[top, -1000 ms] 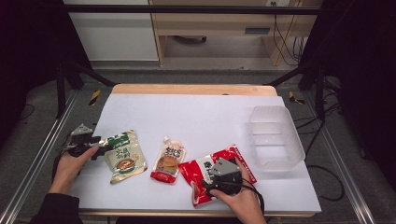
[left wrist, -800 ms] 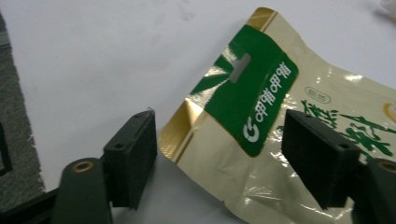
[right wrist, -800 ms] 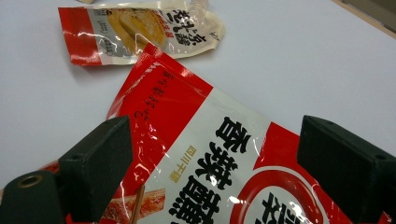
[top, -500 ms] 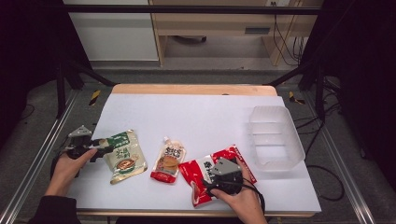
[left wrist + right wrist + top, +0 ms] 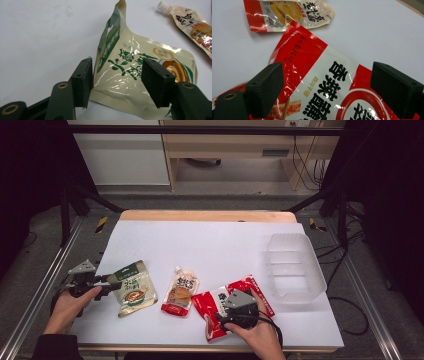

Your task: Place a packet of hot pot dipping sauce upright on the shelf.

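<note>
I'm closing my left gripper [image 5: 117, 85] on the green pouch [image 5: 132, 287] at the table's [image 5: 210, 245] left, its edge sitting between my half-spread pads, not pinched yet, long axis running away from me, while my right gripper [image 5: 332, 92] is hovering wide open over the red packet [image 5: 329, 82].

The white rectangular surface [image 5: 220, 245] is seen from above its near edge, facing forward and down. The left gripper view is set close behind a green-and-cream foil pouch [image 5: 140, 72] by the left edge; the right, close over a red-and-white plastic packet [image 5: 329, 82] near the near edge. An orange spouted pouch [image 5: 181, 292] is shared by all three.
</note>
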A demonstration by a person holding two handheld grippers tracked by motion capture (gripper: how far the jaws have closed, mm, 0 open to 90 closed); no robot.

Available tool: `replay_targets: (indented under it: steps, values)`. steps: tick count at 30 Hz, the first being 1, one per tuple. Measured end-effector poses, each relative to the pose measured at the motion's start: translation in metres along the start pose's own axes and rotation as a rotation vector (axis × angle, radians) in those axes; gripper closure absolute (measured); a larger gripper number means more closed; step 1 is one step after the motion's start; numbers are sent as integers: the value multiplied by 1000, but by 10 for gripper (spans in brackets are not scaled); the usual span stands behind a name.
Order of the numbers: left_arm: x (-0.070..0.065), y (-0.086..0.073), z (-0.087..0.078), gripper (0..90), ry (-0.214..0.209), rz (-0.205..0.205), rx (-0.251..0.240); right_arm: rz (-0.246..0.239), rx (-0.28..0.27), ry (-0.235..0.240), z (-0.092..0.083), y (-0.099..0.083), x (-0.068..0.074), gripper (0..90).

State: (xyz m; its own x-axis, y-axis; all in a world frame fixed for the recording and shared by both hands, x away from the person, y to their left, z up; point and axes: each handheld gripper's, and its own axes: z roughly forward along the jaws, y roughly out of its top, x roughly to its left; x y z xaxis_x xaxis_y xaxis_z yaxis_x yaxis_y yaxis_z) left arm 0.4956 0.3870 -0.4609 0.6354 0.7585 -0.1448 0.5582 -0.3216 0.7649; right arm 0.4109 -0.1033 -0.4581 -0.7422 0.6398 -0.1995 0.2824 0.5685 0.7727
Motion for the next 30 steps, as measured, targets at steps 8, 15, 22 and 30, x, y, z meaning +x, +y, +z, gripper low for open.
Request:
replay_targets:
  steps: [8, 15, 22, 30]
  values:
    - [1, 2, 9, 466, 60, 31, 11, -5, 8, 2, 1, 0, 1, 125]
    - [3, 3, 10, 672, 107, 38, 29, -3, 6, -3, 0, 0, -1, 131]
    - [3, 4, 13, 751, 138, 55, 47, 0, 0, -6, 0, 0, -1, 134]
    - [2, 7, 13, 887, 158, 42, 44, 5, -5, -11, -3, 0, -3, 134]
